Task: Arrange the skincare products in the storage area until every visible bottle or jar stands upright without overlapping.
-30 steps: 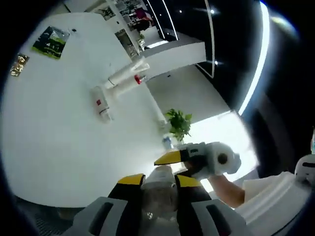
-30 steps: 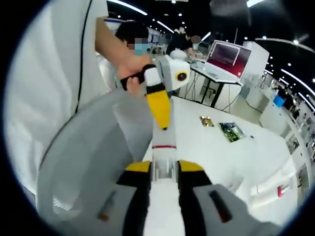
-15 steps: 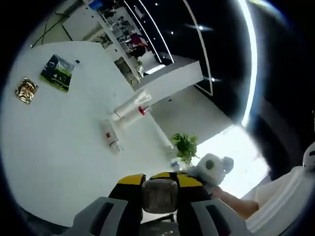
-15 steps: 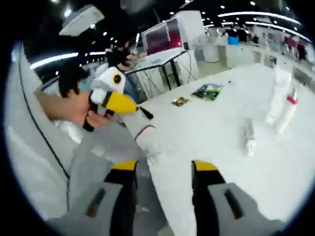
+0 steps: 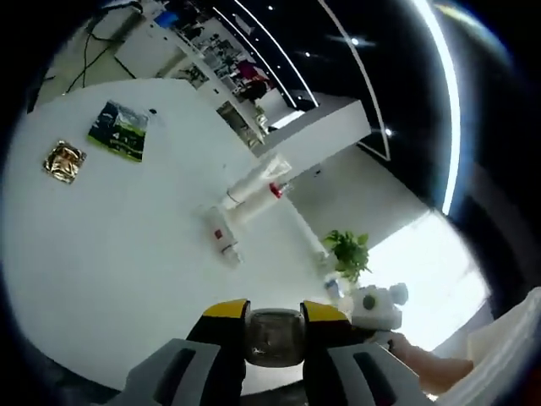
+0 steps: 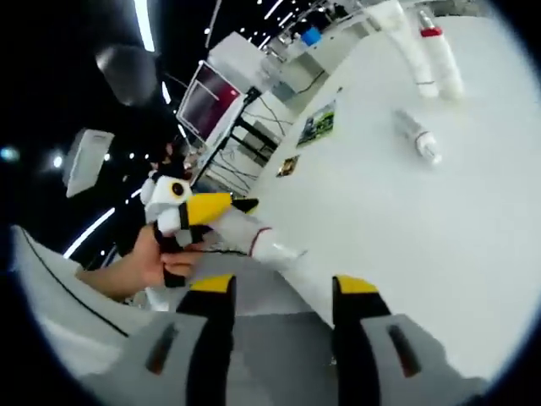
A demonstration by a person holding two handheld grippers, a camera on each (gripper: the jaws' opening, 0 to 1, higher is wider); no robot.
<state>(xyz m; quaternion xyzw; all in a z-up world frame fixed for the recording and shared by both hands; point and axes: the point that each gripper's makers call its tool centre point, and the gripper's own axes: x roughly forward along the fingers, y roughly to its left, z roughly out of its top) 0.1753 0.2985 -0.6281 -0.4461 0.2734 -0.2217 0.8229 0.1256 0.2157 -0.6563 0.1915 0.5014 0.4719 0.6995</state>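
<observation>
The left gripper (image 5: 272, 317) pinches a clear bottle (image 5: 272, 337) between its jaws, above the near edge of the white desk (image 5: 127, 245). The right gripper (image 6: 281, 292) is spread, holding nothing. Three more products are on the desk: two white tubes (image 6: 427, 46) standing together and one small bottle (image 6: 416, 135) lying flat near them. Two packets (image 5: 118, 131) lie well apart from them

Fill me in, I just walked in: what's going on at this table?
A person is tidying skincare products on a white table with two handheld grippers. The left gripper is shut on a white bottle; the right gripper is open and empty. Three products lie on their sides across the table, not yet stood up.
</observation>
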